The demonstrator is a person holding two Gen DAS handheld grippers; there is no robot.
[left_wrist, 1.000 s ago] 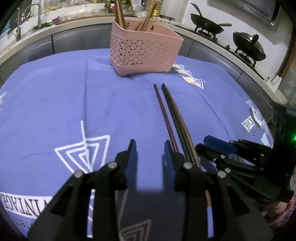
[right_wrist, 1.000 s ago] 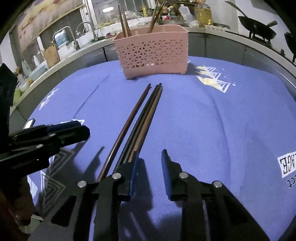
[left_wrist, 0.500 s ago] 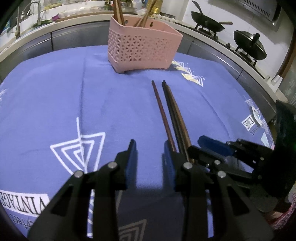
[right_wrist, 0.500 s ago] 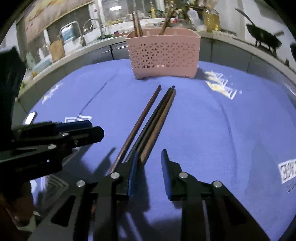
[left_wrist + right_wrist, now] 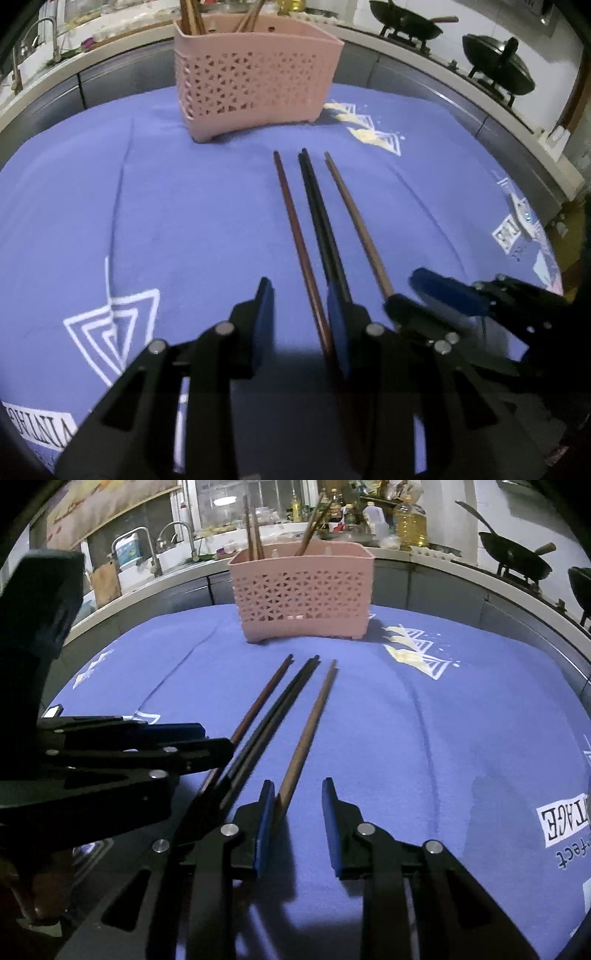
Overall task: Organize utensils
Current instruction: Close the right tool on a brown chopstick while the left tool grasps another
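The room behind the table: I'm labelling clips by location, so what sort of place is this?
Most likely a home kitchen: dark woks on a gas stove, a metal sink tap, and yellow cooking-oil bottles along the counter.

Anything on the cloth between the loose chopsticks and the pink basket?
Nothing visible. The three chopsticks lie with their tips pointing at the basket, and only bare blue cloth shows between them in both views.

We see dim indoor light from above; bright window behind. Dark shadows under fingers on blue cloth. Right gripper motion-blurred in left view. Heavy fisheye bending, black vignette corners.
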